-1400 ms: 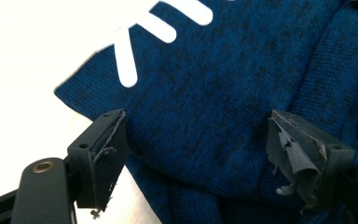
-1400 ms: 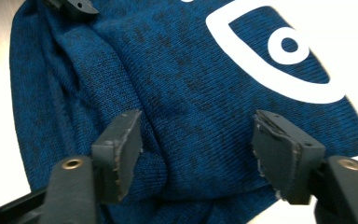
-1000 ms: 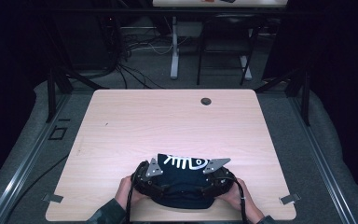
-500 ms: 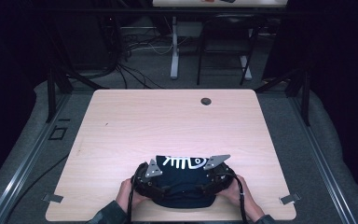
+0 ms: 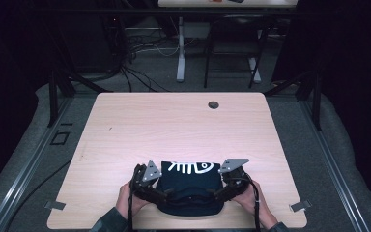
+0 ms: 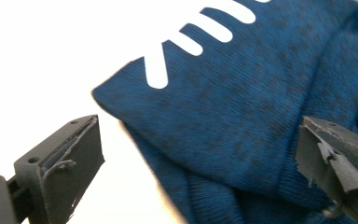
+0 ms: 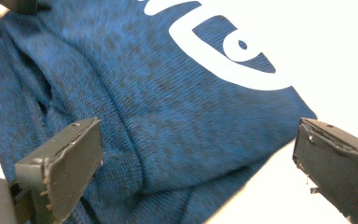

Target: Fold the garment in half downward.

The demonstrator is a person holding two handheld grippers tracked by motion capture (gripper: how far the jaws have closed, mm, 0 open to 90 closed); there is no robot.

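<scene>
High view has a folded dark blue sweater (image 5: 189, 186) with a white fish-skeleton print sitting at the near edge of the table (image 5: 174, 125), roughly centred between the two near corners, and the person has a gripper parked on each side of it. Left gripper (image 5: 147, 186) is at the bundle's left side, right gripper (image 5: 229, 183) at its right side, both angled in toward the cloth. Left gripper view shows its jaws spread wide, one over bare tabletop and the other over the knit, with the folded corner of the sweater (image 6: 242, 121) and a few white rib stripes between them, nothing pinched. Right gripper view is the same deal: jaws wide apart, straddling the sweater (image 7: 168, 126) near the fish-head part of the print, no fabric clamped. So this looks like the folding is pretty far along, since the thing is already a compact rectangle, and the step in hand is lining up for one more grab or a tidy-up of the edges. Can't tell for sure which. Next move probably needs both sets of jaws to come down onto the side folds and close on all the layers at once, because the knit is thick and floppy and a shallow pinch would likely just peel off the top layer. Far edge of the table has a small dark cable hole (image 5: 213, 104), well clear of everything.
</scene>
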